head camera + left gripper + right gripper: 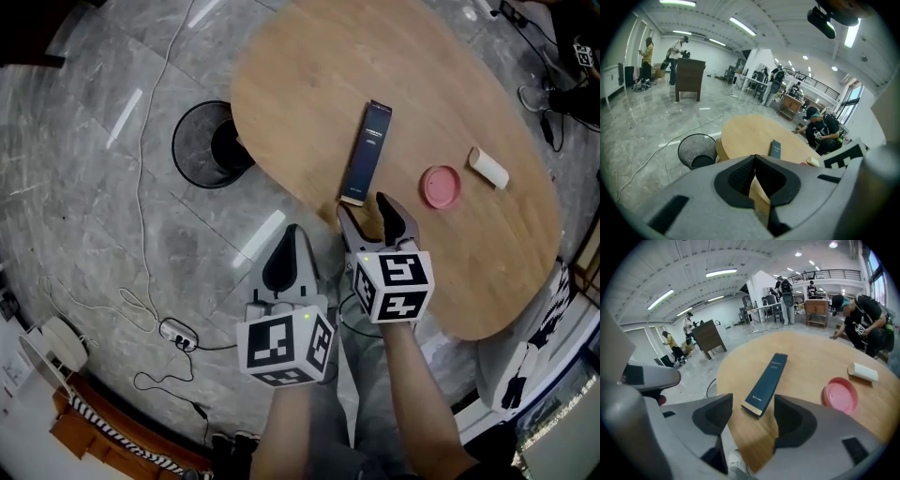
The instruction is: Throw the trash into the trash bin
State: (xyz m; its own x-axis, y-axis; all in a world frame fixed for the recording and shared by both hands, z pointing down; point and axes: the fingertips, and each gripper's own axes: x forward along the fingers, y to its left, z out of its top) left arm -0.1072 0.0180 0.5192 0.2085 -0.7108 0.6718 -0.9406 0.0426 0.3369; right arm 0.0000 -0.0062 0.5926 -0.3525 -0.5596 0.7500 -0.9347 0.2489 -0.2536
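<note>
A long dark blue box (367, 150) lies on the oval wooden table (309, 66), with a pink round lid (440, 186) and a small cream piece (488, 167) to its right. A black mesh trash bin (208, 143) stands on the floor by the table's left edge. My right gripper (368, 214) is open and empty at the table's near edge, its jaws either side of the box's (768, 378) near end without touching it. My left gripper (286, 258) hangs shut over the floor, aimed toward the bin (697, 151). A thin tan sliver shows between its pads; what it is I cannot tell.
White cables (141, 187) and a power strip (178, 333) run across the grey floor left of me. A person (862, 319) crouches at the table's far side. Striped fabric (539, 347) lies at the table's right edge.
</note>
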